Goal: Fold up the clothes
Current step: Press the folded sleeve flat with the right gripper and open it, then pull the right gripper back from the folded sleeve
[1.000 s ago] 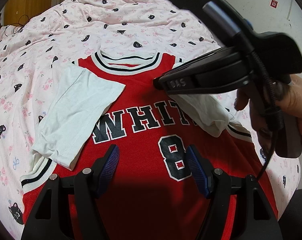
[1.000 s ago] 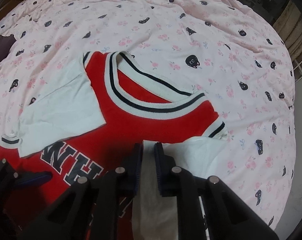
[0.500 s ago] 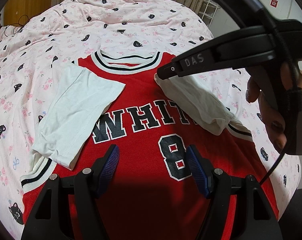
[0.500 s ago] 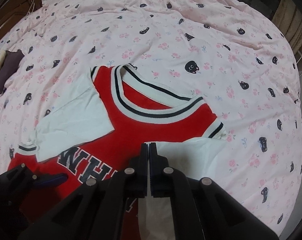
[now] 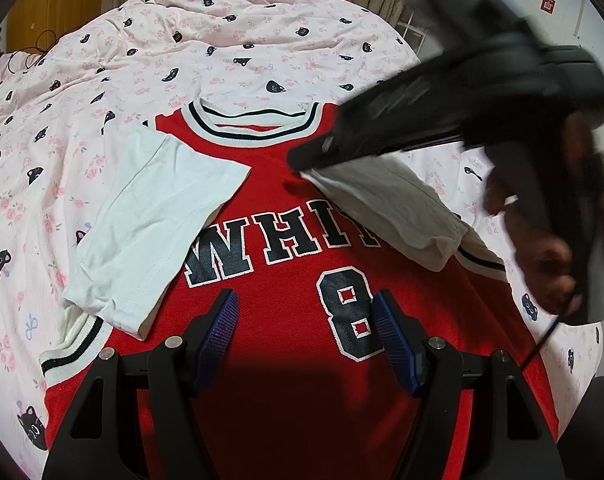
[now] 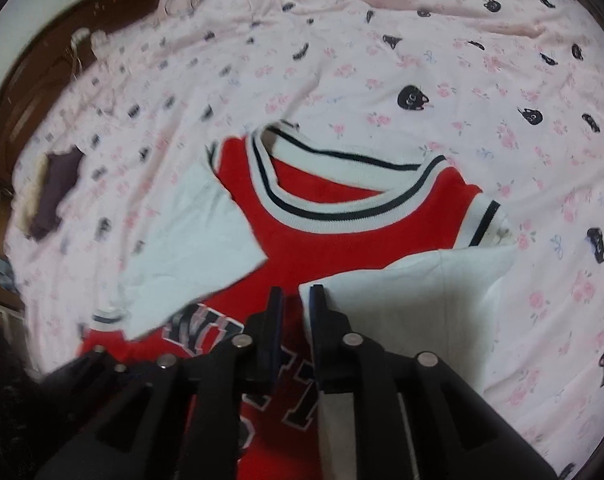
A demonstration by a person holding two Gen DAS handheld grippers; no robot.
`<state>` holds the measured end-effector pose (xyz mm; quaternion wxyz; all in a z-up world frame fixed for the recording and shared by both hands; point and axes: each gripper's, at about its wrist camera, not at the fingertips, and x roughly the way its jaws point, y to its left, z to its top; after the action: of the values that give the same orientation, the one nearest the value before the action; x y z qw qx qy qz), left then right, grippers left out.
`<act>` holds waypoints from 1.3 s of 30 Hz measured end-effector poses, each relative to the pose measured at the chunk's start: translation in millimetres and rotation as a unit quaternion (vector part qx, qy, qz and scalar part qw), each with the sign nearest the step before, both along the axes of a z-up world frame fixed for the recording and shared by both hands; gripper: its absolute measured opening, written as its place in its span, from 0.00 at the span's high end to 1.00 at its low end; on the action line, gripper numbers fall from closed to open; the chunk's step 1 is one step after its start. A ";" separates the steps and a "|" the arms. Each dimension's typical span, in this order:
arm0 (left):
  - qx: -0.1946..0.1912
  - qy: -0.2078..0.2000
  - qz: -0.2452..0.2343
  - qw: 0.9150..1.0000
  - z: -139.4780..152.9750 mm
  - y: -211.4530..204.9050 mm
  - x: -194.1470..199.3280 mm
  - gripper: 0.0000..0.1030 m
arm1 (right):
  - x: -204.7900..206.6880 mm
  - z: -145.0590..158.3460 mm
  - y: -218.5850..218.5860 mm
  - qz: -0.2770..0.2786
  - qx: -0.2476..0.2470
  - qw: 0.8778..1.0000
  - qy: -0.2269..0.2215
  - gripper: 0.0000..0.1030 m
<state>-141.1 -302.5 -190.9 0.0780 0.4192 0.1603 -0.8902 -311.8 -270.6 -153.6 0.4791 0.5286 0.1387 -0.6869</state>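
Observation:
A red jersey (image 5: 281, 184) with "WHITE" and an 8 lies flat on the bed, collar away from me. Its left white sleeve (image 5: 153, 220) is folded in over the chest. The right white sleeve (image 5: 390, 200) also lies folded inward. My right gripper (image 6: 295, 300) sits at that sleeve's (image 6: 422, 300) inner corner, and its jaws are opening: red cloth shows in the gap and the pads do not press the sleeve. In the left wrist view the right gripper (image 5: 302, 158) points down at the chest. My left gripper (image 5: 306, 320) hovers open over the number, holding nothing.
The pink bedsheet (image 5: 261, 40) with cat faces and flowers spreads all round the jersey. A dark folded cloth (image 6: 53, 192) lies far left on the bed near brown wooden furniture (image 6: 41, 60). A person's hand (image 5: 550, 240) holds the right gripper's handle.
The right gripper's jaws were pinched on the right sleeve's corner and have now parted. The tool rolled and shifted a little. The left gripper has stayed where it was.

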 end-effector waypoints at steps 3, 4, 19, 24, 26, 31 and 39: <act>0.000 0.010 0.004 1.000 5.0 -2.7 2.4 0.38 | 2.0 22.2 25.9 -0.008 -0.049 0.999 -0.016 0.77; 0.000 0.017 0.007 1.000 8.2 -5.1 3.5 0.38 | 3.3 27.2 34.1 -0.013 -0.053 0.998 -0.010 0.77; -0.091 0.016 -0.022 0.995 45.4 -21.9 -73.1 0.37 | 10.0 1.1 110.2 -0.060 -0.011 0.997 0.052 0.76; -0.118 -0.037 -0.027 0.992 15.3 -18.3 -112.5 0.37 | 24.8 -2.5 98.7 -0.031 0.000 0.997 0.077 0.76; -0.118 -0.057 -0.026 0.991 2.5 -17.6 -119.3 0.37 | 28.7 -6.6 94.6 -0.019 0.009 0.996 0.081 0.76; -0.123 -0.076 -0.011 0.989 -11.8 -16.2 -123.7 0.36 | 42.2 -18.3 98.3 0.007 0.020 0.997 0.073 0.76; -0.132 -0.081 -0.002 0.988 -15.8 -14.9 -125.7 0.31 | 70.0 -28.0 113.2 0.027 0.023 0.996 0.078 0.71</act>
<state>-266.8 -317.4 -206.7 0.1437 0.4761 0.0338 -0.8669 -241.8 -157.5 -181.6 0.4733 0.4798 0.2058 -0.7095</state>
